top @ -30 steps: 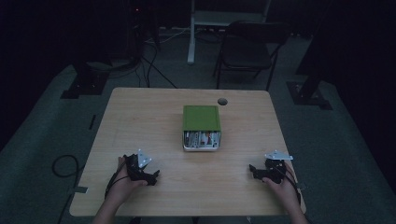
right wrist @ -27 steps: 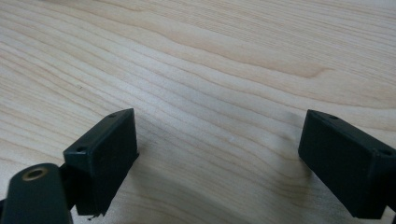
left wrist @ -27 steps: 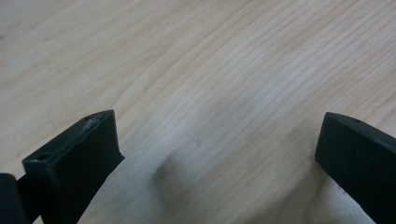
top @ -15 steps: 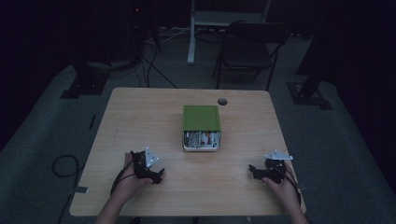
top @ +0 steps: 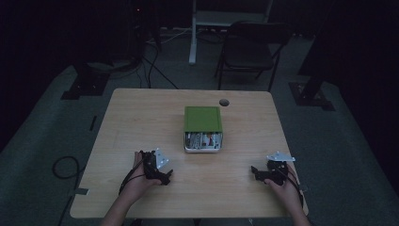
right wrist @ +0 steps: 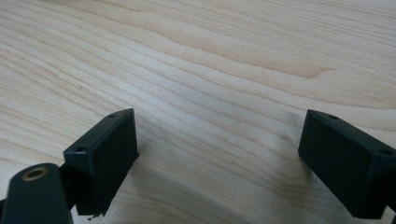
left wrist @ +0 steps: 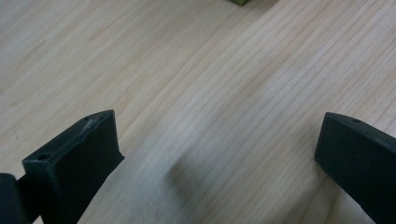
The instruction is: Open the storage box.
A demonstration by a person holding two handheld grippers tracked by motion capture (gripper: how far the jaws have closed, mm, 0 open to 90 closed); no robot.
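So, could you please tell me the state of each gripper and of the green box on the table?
left gripper: open, jaws wide apart, holding nothing, over bare wood.
right gripper: open, jaws wide apart, holding nothing, near the table's front edge.
green box: lies mid-table, green lid on top, printed near side facing the person, untouched by either gripper.

a box [top: 203, 128] sits on the table [top: 141, 117] near its middle, with a small hole [top: 224, 102] just behind it to the right; the left gripper [top: 162, 176] rests front-left of the box, the right gripper [top: 256, 173] front-right, well apart
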